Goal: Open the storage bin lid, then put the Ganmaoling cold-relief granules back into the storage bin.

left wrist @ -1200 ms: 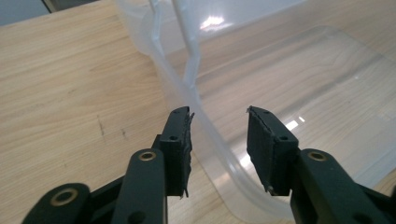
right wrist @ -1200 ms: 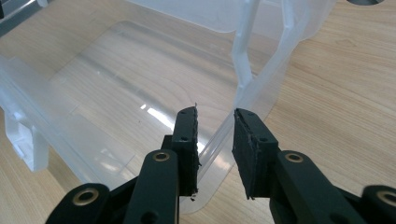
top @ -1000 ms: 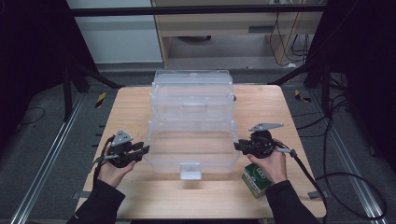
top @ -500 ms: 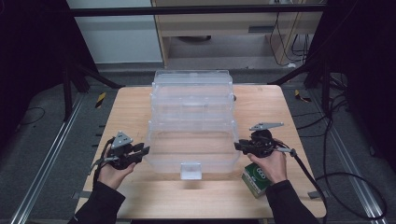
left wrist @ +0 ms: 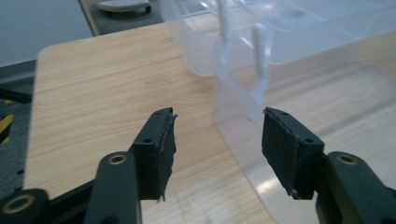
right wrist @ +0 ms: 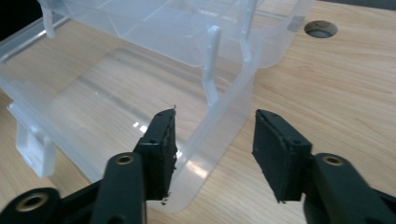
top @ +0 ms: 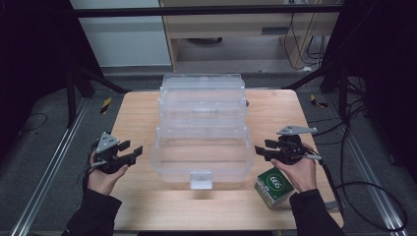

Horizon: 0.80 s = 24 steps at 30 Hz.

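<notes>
A pale wooden table (top: 137, 123) stood on a grey floor with dark framing on both sides and light cabinets behind it. At its centre sat a clear plastic tiered organizer box (top: 202, 130), opened out in steps, its lowest tray nearest the person and a small latch tab (top: 200, 179) at the front edge. The box lay where it had been a second earlier.

The left gripper (top: 129, 152) hovered just beside the box's left wall, jaws parted and holding nothing; since the earlier frames it had eased slightly down and toward the person. In the left gripper view, the box's corner wall (left wrist: 238, 116) sat between and beyond the open jaws, though contact could not be judged.

The right gripper (top: 261, 148) had barely shifted, also spread wide and empty, close to the tray's right corner. In the right gripper view, the clear corner (right wrist: 219, 135) rose between the jaws, near the left one.

A small green-and-white carton (top: 274, 187) rested on the table beneath the right hand (top: 295, 169), unchanged.
</notes>
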Tool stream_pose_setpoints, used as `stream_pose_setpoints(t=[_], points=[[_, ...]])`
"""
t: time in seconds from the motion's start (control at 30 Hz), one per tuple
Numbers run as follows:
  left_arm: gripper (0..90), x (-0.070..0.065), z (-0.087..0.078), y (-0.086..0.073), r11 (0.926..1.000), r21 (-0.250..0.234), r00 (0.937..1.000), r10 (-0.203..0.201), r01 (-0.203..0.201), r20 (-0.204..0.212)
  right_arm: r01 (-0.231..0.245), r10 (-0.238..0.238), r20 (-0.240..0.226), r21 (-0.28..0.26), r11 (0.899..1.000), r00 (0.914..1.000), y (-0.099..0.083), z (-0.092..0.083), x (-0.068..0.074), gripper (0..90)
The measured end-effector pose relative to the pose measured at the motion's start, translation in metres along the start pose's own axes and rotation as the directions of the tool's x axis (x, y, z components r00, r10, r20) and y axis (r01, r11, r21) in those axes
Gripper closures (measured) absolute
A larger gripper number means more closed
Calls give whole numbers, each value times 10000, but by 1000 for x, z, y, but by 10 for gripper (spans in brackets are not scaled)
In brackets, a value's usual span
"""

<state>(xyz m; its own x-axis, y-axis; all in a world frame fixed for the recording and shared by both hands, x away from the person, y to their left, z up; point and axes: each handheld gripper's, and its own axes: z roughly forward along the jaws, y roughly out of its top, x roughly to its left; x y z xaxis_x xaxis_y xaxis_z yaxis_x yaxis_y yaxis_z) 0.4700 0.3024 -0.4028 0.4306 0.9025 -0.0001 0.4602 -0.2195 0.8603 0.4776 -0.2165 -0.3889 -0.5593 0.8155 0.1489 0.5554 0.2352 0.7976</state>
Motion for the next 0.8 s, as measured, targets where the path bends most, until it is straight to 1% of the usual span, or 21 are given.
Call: stream_pose_setpoints(t=[0.07,0.13,0.17,0.2,0.27,0.33,0.37,0.43,0.47,0.5,0.53,0.6,0.67,0.7,0.77,0.8], points=[[405,4,2,-2,10000,34,9999,-75,76,-88,96,-97,218,40,9999,9997,-1,-6,-1,462],[394,8,5,-4,9999,131,9998,-107,109,-141,90,-91,261,64,9999,9996,-2,-12,-3,437],[388,9,6,-5,9998,177,9998,-111,114,-193,-35,31,235,146,9999,9997,-2,-15,-3,427],[379,10,8,-7,9996,245,9997,-119,125,-221,-62,57,206,221,9997,9998,-3,-17,-4,411],[368,12,10,-9,9993,333,9996,-149,157,-224,1,-11,302,353,9994,9995,-4,-21,-5,396],[359,15,12,-11,9989,426,9995,-204,214,-251,56,-84,467,597,9982,9989,-5,-25,-5,388],[356,16,13,-12,9987,467,9994,-207,220,-295,29,-60,452,687,9976,9990,-5,-27,-5,382],[353,18,14,-14,9980,557,9990,-260,281,-374,-80,39,428,964,9953,9991,-6,-31,-5,370],[350,19,14,-15,9978,595,9989,-280,302,-375,-35,-13,458,1043,9945,9989,-7,-33,-5,369],[349,19,15,-16,9975,627,9988,-301,325,-393,-140,87,449,1197,9927,9990,-8,-34,-5,355],[347,20,16,-17,9971,681,9987,-310,337,-402,-85,22,488,1279,9918,9988,-9,-35,-5,341],[340,20,17,-18,9966,730,9984,-355,387,-446,-59,-15,499,1484,9889,9988,-10,-37,-4,341],[330,20,18,-18,9962,777,9984,-362,395,-429,-134,53,481,1696,9854,9988,-12,-38,-3,330],[326,20,19,-18,9962,784,9985,-358,390,-424,-82,-1,465,1778,9840,9989,-12,-39,-2,326],[320,21,20,-19,9960,800,9985,-370,401,-395,-116,16,507,1978,9802,9987,-14,-39,-2,301],[316,21,21,-19,9954,851,9983,-416,450,-416,-195,69,590,2147,9765,9982,-14,-39,-1,288]])
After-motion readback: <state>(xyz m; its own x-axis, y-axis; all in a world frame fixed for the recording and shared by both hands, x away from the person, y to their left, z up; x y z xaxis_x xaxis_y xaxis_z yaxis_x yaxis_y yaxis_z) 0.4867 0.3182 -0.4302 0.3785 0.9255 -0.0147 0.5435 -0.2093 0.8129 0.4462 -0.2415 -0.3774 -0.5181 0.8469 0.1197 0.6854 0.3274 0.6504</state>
